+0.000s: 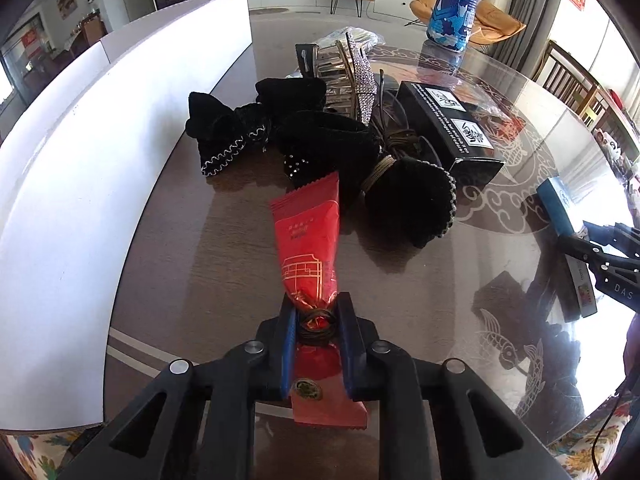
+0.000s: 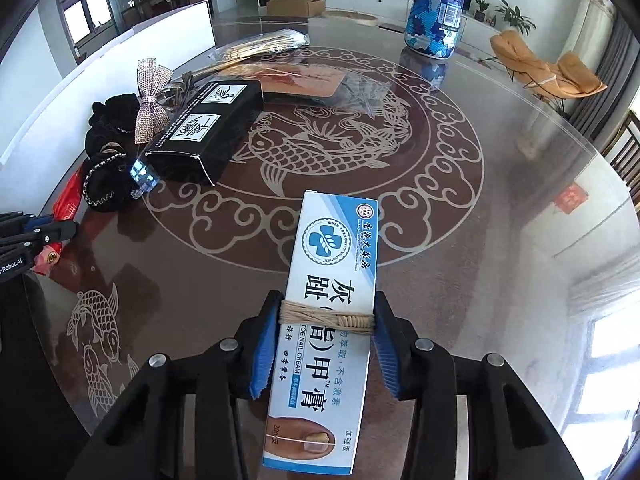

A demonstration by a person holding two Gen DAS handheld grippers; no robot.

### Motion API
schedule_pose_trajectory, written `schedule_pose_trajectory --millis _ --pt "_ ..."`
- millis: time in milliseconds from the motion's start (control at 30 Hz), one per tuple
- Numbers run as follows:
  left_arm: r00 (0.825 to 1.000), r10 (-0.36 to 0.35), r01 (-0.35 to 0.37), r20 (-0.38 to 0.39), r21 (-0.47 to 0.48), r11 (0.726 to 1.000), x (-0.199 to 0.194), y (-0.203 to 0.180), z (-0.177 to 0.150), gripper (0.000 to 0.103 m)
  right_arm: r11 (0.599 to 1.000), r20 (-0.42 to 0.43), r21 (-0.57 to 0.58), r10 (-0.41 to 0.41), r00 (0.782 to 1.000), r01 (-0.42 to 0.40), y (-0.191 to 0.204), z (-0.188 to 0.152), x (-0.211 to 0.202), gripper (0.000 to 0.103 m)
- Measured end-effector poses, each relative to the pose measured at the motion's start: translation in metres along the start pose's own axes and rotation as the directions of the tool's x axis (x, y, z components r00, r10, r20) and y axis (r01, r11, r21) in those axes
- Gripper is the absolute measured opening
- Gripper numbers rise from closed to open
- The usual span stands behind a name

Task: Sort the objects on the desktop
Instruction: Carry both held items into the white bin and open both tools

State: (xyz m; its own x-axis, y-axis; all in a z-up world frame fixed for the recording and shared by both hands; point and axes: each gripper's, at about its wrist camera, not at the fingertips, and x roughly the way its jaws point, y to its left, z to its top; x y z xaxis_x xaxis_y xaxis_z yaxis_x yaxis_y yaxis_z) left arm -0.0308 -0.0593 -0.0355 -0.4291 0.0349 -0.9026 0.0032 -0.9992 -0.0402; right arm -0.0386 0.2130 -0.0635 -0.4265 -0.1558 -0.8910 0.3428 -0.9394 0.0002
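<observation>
At the far left of the glass-topped round table [image 2: 460, 220] stands a white partition board [image 1: 120, 152]. Beside it the left gripper [image 1: 318, 320] is clamped on a red snack packet [image 1: 308, 236], its blue pads pinching the wrapper where a dark hair tie is wound round it; the packet points away toward a heap of black velvet hair accessories [image 1: 304, 136]. Just behind the heap lies a rhinestone claw clip [image 1: 358, 80], and right of it a black carton [image 2: 208, 128] lying on its side with one end flap open. Further right, the right gripper [image 2: 328, 320] is closed on a blue-and-white toe nail cream box [image 2: 332, 280] wrapped with a tan rubber band, held over the carp pattern. A tall blue-patterned can [image 2: 438, 8] stands upright at the table's far edge.
</observation>
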Motion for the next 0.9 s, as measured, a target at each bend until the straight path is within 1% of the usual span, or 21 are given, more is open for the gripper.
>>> schedule_pose_trajectory --millis 100,233,367,500,600,700,833,900 --pt "0.998 -0.044 0.045 0.043 -0.024 0.999 -0.020 0.003 -0.004 0.018 0.998 0.019 0.032 0.055 0.998 -0.055 -0.002 0.001 -0.015 0.045" --pt "0.990 -0.093 0.098 0.109 -0.047 0.994 -0.052 0.012 -0.003 0.018 0.993 0.045 0.034 0.112 0.993 -0.113 0.004 0.012 -0.037 0.045" --pt "0.980 -0.091 0.105 0.176 -0.070 0.992 -0.082 0.028 -0.004 0.018 0.989 0.090 0.003 0.150 0.985 -0.150 0.019 0.032 -0.060 0.045" --pt "0.969 -0.087 0.114 0.231 -0.107 0.988 -0.110 0.051 -0.003 0.018 0.977 0.137 -0.033 0.215 0.967 -0.212 0.043 0.057 -0.082 0.045" --pt "0.963 -0.064 0.104 0.261 -0.140 0.985 -0.131 0.077 0.000 0.018 0.961 0.158 -0.079 0.276 0.948 -0.267 0.071 0.084 -0.093 0.045" --pt "0.962 -0.003 0.055 0.274 -0.181 0.982 -0.143 0.110 0.011 0.018 0.935 0.162 -0.129 0.350 0.923 -0.331 0.110 0.117 -0.097 0.045" --pt "0.965 0.051 0.017 0.256 -0.256 0.966 -0.147 0.163 0.023 0.018 0.902 0.164 -0.212 0.413 0.896 -0.377 0.181 0.165 -0.093 0.045" --pt "0.967 0.092 -0.021 0.237 -0.286 0.958 -0.143 0.186 0.028 0.018 0.877 0.155 -0.234 0.460 0.874 -0.420 0.219 0.188 -0.088 0.045"
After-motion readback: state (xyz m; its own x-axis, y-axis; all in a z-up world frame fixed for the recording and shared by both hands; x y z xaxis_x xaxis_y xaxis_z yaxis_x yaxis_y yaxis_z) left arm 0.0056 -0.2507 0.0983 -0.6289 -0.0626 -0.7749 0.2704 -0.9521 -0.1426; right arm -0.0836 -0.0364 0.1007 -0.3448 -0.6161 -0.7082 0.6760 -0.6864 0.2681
